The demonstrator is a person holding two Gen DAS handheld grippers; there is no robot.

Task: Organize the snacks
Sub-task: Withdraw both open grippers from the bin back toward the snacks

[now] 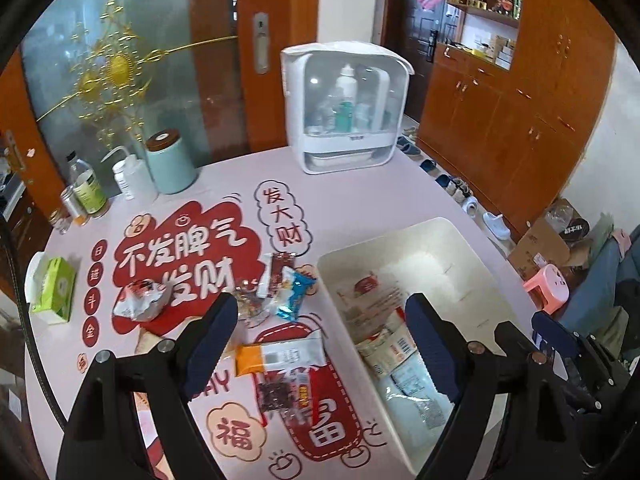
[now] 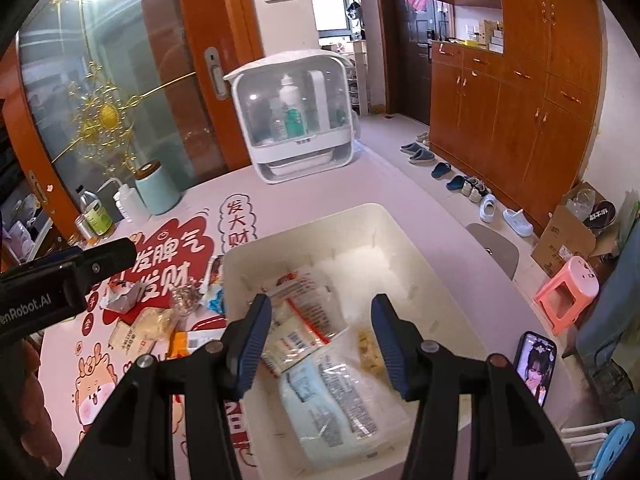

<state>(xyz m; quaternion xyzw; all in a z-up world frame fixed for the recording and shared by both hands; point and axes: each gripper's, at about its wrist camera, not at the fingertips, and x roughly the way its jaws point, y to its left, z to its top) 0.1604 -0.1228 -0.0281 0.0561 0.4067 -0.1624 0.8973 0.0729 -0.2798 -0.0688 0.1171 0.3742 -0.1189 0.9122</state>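
Note:
A white bin (image 1: 404, 236) stands on the printed pink tablecloth, and several flat snack packets (image 2: 304, 320) lie in it, one of them pale blue (image 2: 316, 400). Left of the bin, loose snacks lie on the cloth: an orange-and-white packet (image 1: 280, 356), a dark red packet (image 1: 280, 394), a blue-and-white packet (image 1: 298, 292) and a crumpled red-and-white wrapper (image 1: 138, 300). My left gripper (image 1: 320, 304) hangs open over the bin's left rim and the loose snacks, holding nothing. Above the bin's contents my right gripper (image 2: 321, 302) is open and empty.
A green tissue box (image 1: 54, 292) sits at the table's left edge. Bottles (image 1: 86, 188), a mint canister (image 1: 170, 164) and a white lidded organiser (image 1: 344, 112) stand at the back. A phone (image 2: 534, 364) lies right of the bin. A pink stool (image 2: 568, 292) is on the floor.

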